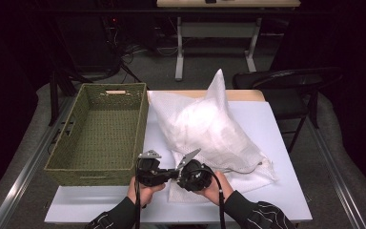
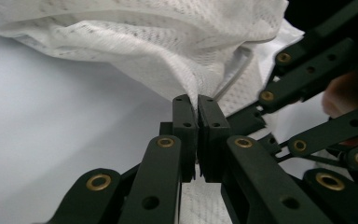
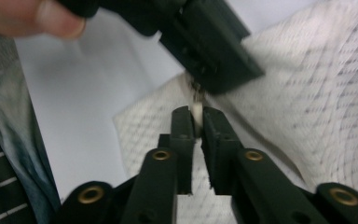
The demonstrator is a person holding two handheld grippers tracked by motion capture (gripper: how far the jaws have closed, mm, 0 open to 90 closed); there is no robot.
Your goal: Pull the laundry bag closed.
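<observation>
Worktop (image 1: 286, 157) surface, flat, white and rectangular, carries everything from largest to smallest: a stuffed white mesh fabric bag (image 1: 205, 129) lies across its middle, one corner sticking up toward the far edge and its flat open end spread toward the near edge, and an olive-green woven rectangular basket (image 1: 100, 138) with a wooden-barred handle slot stands just beside it on the left, its inside bare. A thin white drawstring (image 1: 248, 169) trails from the bag's near right side. Both forearms, in dark sleeves with pale stripes, come in from the near edge and converge, the hands held close together over the bag's near end with knuckles nearly meeting. The left hand-held gripper (image 1: 174, 172) points toward the right one, its grey three-cornered plate on top, and the left gripper view shows its jaws (image 2: 198, 105) pressed together on a thin ridge of mesh that rises from the bag above them. The right hand-held gripper (image 1: 180, 174) points back at it, tilted, its own plate angled up; the right gripper view shows its jaws (image 3: 196, 114) nearly closed, pinching a small fold of the same white mesh, with the other gripper's black jaw tips just beyond on the same gathered edge. A fingertip (image 3: 51, 21) of the left hand shows at that view's upper left.
</observation>
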